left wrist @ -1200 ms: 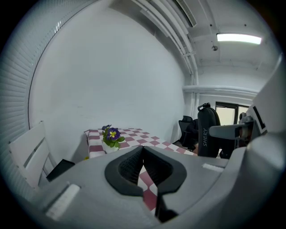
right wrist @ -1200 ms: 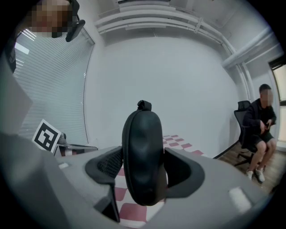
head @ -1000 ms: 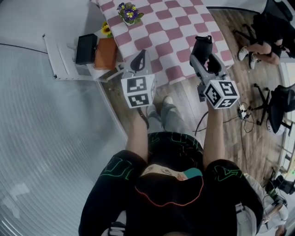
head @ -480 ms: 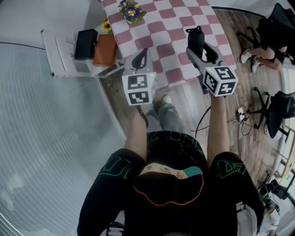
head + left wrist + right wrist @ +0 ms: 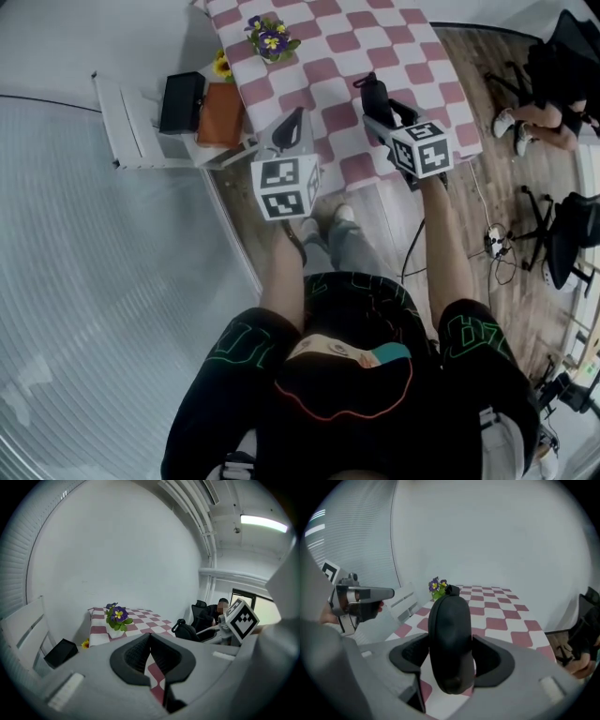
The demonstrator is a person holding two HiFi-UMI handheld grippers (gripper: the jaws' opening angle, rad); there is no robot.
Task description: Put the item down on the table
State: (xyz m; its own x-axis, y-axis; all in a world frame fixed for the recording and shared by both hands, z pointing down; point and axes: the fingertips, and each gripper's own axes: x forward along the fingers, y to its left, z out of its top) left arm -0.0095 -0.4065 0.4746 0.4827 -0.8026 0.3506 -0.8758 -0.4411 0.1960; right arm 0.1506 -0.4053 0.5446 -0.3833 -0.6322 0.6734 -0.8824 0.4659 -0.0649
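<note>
Pink-checked surface (image 5: 328,75), flower pot (image 5: 270,42) at far end. R hand-held gripper (image 5: 379,105) clamped on black item (image 5: 450,634), over surface's near edge. L hand-held gripper (image 5: 291,127) jaws together, empty.

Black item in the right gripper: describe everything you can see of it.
The black item is matte, rounded and oblong, with a small knob or loop on top. It stands roughly upright, clamped at its sides by the right gripper, over the near part of the pink-and-white checked table. Whether its base touches the table cannot be told. Nothing else is seen touching it.
</note>
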